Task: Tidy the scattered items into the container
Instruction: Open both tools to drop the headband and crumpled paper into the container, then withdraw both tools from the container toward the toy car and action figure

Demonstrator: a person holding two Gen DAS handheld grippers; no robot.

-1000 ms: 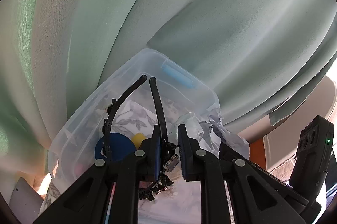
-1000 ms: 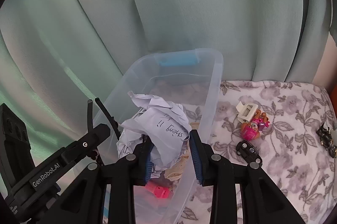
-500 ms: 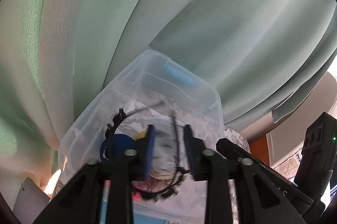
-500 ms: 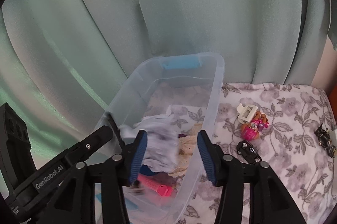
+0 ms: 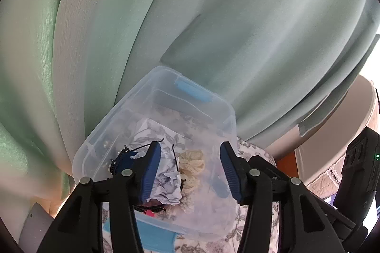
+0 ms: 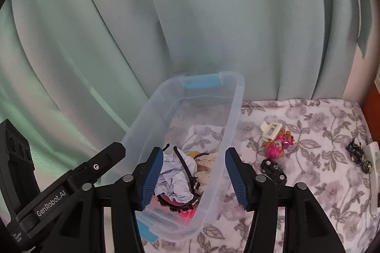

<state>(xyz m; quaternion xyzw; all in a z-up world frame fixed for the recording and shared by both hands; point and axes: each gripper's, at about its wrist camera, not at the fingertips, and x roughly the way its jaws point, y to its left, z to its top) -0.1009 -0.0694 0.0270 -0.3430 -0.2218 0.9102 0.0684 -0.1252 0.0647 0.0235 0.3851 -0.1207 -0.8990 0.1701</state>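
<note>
Now we hold both grippers above the clear container (image 6: 232, 110), left gripper (image 5: 190, 169) spread wide and gripping nothing, right gripper (image 6: 193, 178) likewise wide and empty. Inside the container lie crumpled paper (image 6: 175, 184), a black headband (image 6: 184, 165) and cream lace (image 6: 206, 165). Outside, on the floral cloth (image 6: 308, 193): white clip (image 6: 270, 129), pink toy (image 6: 276, 146), small black car (image 6: 273, 169).

clear plastic container (image 6: 234, 110) holds crumpled paper (image 6: 174, 179) and a black headband (image 6: 184, 166) — 3 small toys (image 6: 275, 146) lie beside it.
</note>
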